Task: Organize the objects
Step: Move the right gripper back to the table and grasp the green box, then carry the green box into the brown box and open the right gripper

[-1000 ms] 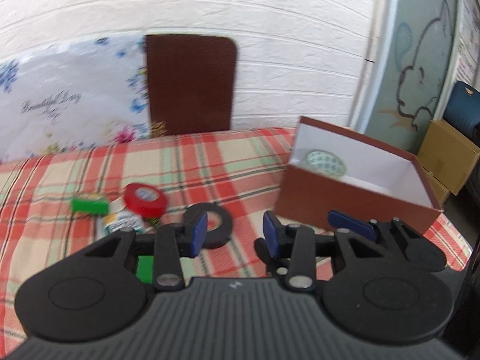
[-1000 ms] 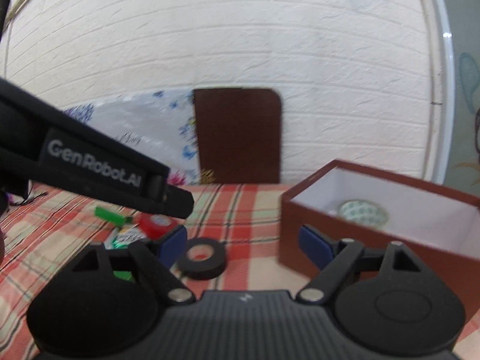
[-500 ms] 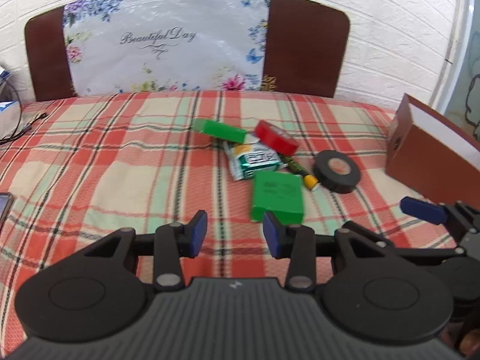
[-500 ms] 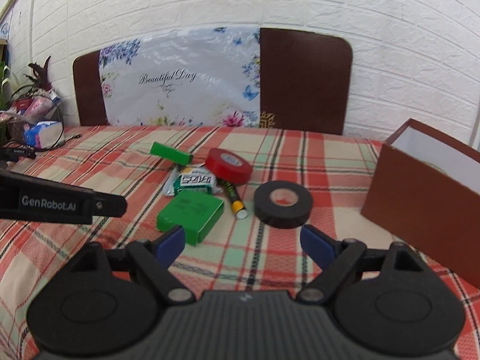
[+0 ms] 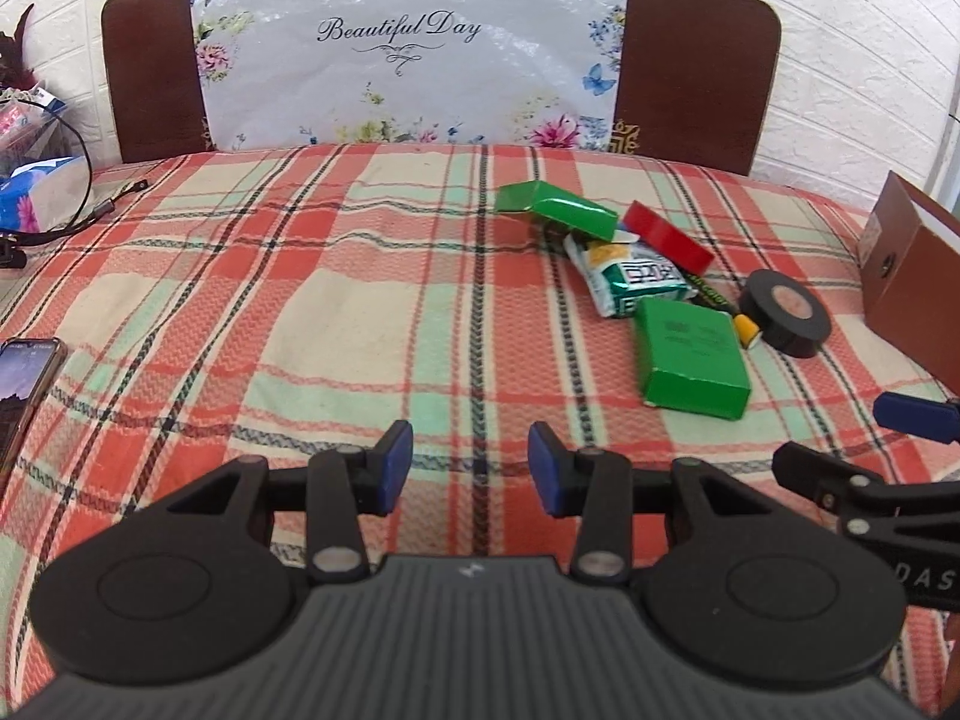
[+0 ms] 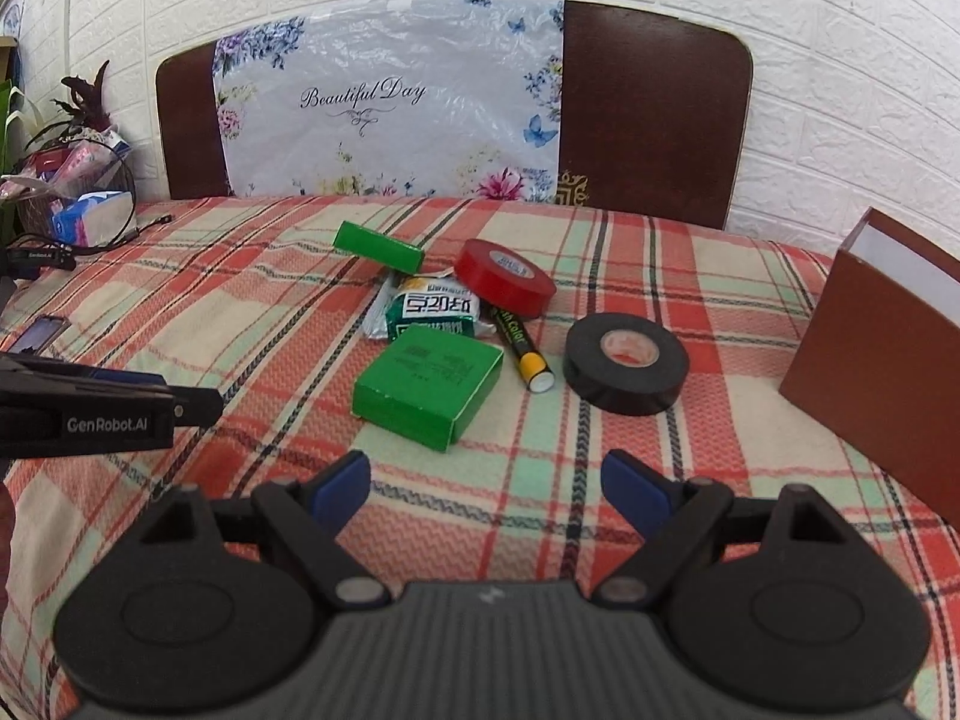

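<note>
A cluster lies on the plaid cloth: a flat green box [image 6: 427,385] [image 5: 690,354], a long green box [image 6: 378,247] [image 5: 558,210], a green-white packet [image 6: 429,312] [image 5: 630,282], a red tape roll [image 6: 504,276] [image 5: 666,237], a black tape roll [image 6: 625,362] [image 5: 783,312] and a yellow-tipped marker [image 6: 522,348]. A brown box [image 6: 882,354] [image 5: 909,294] stands at the right. My right gripper [image 6: 485,489] is open and empty, just short of the flat green box. My left gripper [image 5: 471,468] is open and empty, left of the cluster.
A phone [image 5: 21,384] lies at the table's left edge. A tissue pack [image 5: 42,198] and cables sit at the far left. A floral-covered brown headboard [image 5: 402,54] and a white brick wall stand behind the table.
Both grippers have swung left, away from the brown box, and now face the cluster of objects. Both stay open and empty.
</note>
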The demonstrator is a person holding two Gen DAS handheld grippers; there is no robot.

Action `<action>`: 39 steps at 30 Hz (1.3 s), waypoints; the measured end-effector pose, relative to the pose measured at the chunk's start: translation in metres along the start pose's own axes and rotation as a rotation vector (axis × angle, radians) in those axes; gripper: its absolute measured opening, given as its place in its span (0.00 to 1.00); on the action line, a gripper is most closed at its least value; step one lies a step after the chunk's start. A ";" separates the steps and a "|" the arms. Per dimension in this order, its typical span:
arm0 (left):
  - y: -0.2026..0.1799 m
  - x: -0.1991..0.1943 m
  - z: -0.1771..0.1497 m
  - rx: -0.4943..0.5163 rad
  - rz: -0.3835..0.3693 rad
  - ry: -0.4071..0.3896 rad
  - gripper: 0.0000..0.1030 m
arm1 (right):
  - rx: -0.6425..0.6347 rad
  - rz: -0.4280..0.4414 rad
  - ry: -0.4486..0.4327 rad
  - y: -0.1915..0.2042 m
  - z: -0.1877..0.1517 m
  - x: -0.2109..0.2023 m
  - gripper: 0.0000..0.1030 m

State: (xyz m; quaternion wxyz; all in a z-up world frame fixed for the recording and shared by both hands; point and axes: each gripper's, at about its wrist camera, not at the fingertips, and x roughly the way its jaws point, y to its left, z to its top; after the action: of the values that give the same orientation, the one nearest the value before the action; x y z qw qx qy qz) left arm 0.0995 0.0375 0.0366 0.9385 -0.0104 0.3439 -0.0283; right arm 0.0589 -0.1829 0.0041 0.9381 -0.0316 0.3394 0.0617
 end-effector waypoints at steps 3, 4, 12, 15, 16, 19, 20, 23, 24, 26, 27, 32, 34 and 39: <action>0.007 0.007 -0.004 -0.008 0.004 0.007 0.45 | 0.005 0.011 0.015 0.004 -0.003 0.006 0.86; 0.009 0.010 -0.006 -0.012 0.004 0.012 0.45 | 0.005 0.014 0.021 0.006 -0.004 0.008 0.86; 0.011 0.016 -0.022 0.070 0.024 -0.085 0.58 | -0.009 0.027 0.043 0.014 -0.023 0.024 0.89; 0.020 0.017 -0.025 0.032 -0.016 -0.114 0.64 | -0.004 0.028 0.038 0.014 -0.021 0.028 0.91; 0.025 0.017 -0.025 0.011 -0.045 -0.119 0.69 | -0.001 0.028 0.035 0.014 -0.020 0.030 0.92; 0.036 0.016 -0.025 -0.059 -0.106 -0.140 0.74 | -0.008 0.039 0.020 0.019 -0.017 0.034 0.92; 0.039 0.016 -0.026 -0.081 -0.121 -0.146 0.75 | -0.015 0.048 0.015 0.022 -0.015 0.036 0.92; 0.046 0.016 -0.027 -0.131 -0.157 -0.159 0.76 | -0.045 0.064 0.001 0.032 -0.008 0.046 0.95; 0.047 0.016 -0.027 -0.143 -0.163 -0.162 0.76 | -0.055 0.068 -0.003 0.036 -0.005 0.051 0.95; 0.048 0.017 -0.027 -0.152 -0.169 -0.165 0.76 | -0.061 0.076 -0.006 0.039 0.002 0.062 0.95; 0.048 0.018 -0.027 -0.151 -0.169 -0.166 0.77 | -0.055 0.078 -0.005 0.039 0.007 0.069 0.96; 0.045 0.018 -0.027 -0.135 -0.157 -0.167 0.77 | -0.008 0.081 -0.012 0.037 0.022 0.087 0.67; 0.045 0.017 -0.029 -0.132 -0.153 -0.167 0.77 | -0.020 0.078 -0.023 0.038 0.020 0.083 0.60; 0.042 0.017 -0.028 -0.109 -0.136 -0.162 0.78 | -0.076 0.084 -0.030 0.038 -0.002 0.056 0.59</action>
State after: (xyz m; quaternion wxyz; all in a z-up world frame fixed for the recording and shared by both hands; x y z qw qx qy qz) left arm 0.0959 0.0783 0.0026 0.9572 -0.0868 0.2664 -0.0722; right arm 0.0950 -0.1407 -0.0337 0.9379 -0.0519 0.3236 0.1140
